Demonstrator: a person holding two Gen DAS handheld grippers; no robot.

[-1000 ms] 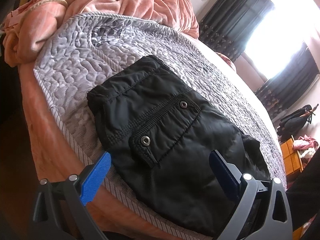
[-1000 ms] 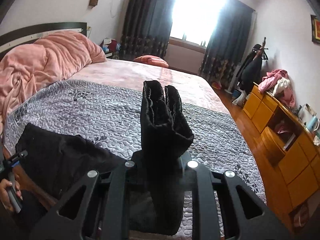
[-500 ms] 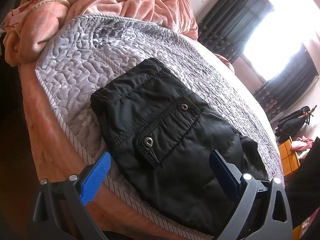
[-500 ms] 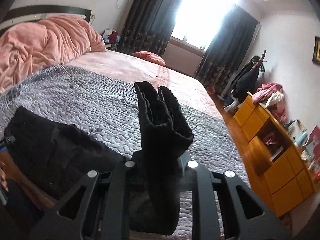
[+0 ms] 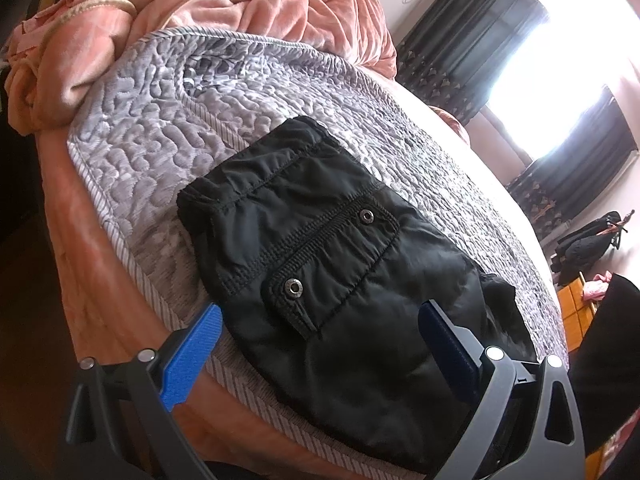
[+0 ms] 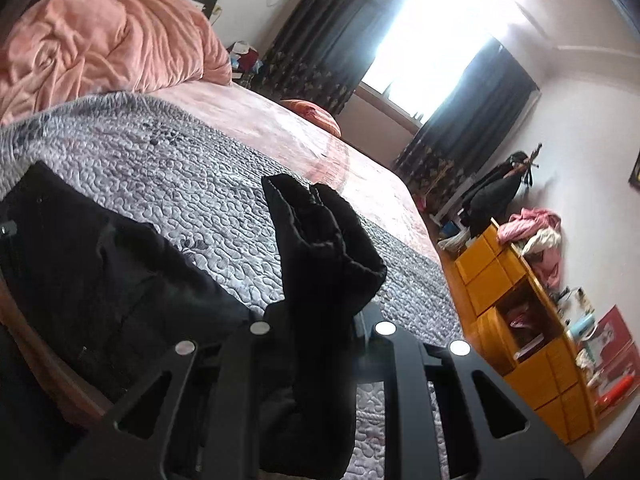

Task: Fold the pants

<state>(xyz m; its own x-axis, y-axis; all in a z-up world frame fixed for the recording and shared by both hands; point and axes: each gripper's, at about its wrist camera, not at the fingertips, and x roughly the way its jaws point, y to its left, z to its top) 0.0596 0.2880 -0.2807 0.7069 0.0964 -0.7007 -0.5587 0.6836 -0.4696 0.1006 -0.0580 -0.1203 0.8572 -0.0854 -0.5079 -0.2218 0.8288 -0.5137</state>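
Pants [image 5: 344,276] lying on the grey quilt [image 5: 168,128] near the bed's edge, waist end flat with pocket flap up, leg end lifted and clamped in the right tool [image 6: 320,320]. Left tool [image 5: 320,336] spread wide, gripping nothing, poised over the waist part. Probably mid-fold: leg end to be carried over the waist, then smoothed.
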